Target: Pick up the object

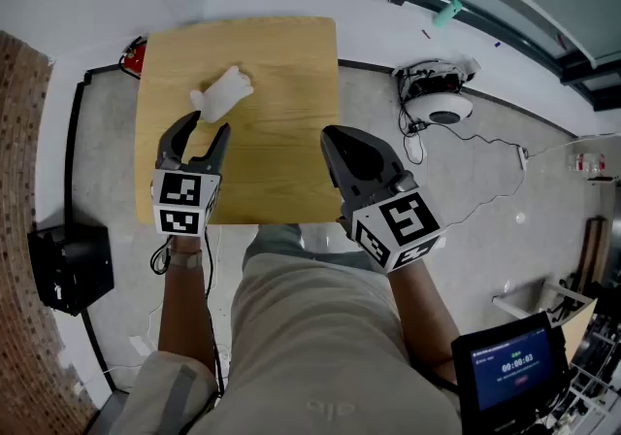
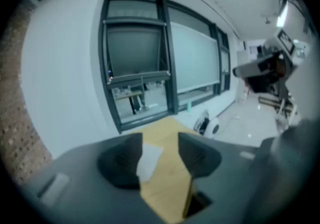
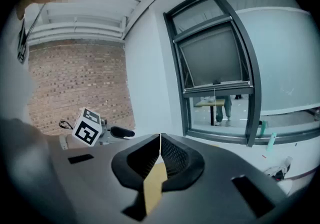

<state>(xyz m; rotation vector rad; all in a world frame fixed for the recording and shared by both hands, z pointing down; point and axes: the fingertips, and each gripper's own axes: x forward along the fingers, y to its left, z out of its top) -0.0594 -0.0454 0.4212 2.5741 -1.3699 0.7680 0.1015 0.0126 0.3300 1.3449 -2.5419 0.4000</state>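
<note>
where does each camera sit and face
Head view: on the head, facing steeply down at the table; shows forearms, clothes, left tongs, right tongs.
Left gripper view: on left tongs, facing windows across the table; shows parted jaws.
Right gripper view: on right tongs, facing window and brick wall; shows shut jaws.
Shared: head and left views show the white object.

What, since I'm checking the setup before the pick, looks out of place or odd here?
Nothing stands out. The white object lies crumpled on the wooden table, well inside its edges, with no spill around it. A black cable trails on the floor beside the table.
</note>
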